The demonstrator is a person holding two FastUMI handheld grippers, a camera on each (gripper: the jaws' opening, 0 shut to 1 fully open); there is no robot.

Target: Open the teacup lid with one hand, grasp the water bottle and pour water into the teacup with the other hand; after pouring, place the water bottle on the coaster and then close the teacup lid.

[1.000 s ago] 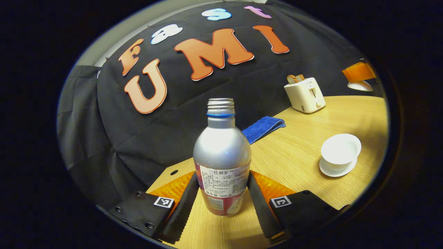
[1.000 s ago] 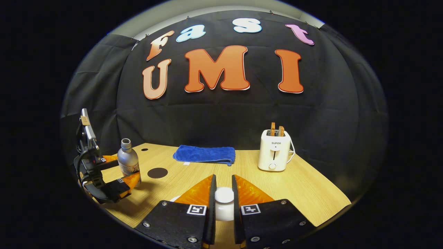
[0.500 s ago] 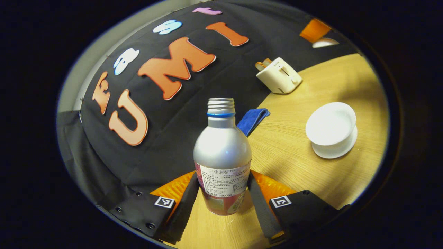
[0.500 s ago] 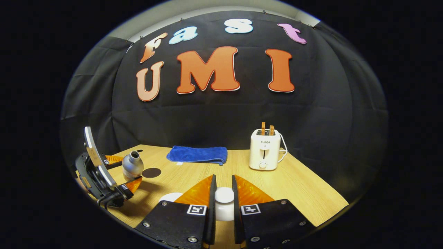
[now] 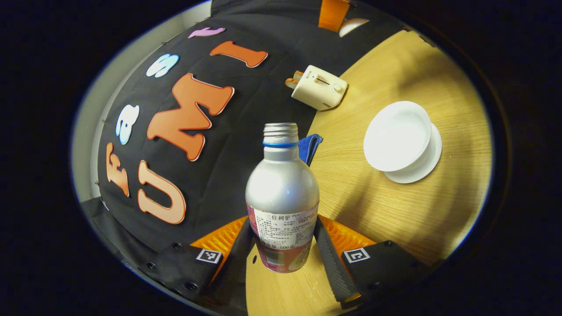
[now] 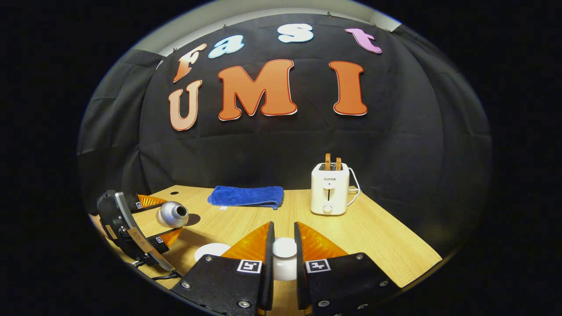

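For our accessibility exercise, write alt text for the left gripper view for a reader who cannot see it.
The left gripper grips a capless silver water bottle between its fingers, tilted toward an open white teacup on its saucer. A wooden table, toaster and blue towel lie behind.

A black cloth wall (image 6: 281,145) is hanging behind a wooden table (image 6: 377,239), which is carrying a toaster (image 6: 329,188) and blue towel (image 6: 246,196).

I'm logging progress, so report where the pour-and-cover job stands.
Done: the lid is off, pinched in the right gripper; the teacup sits open on its saucer. In hand: the left gripper clamps the uncapped water bottle, tipped toward the cup, no stream visible. Left: pouring, setting the bottle on the coaster, re-covering the cup.
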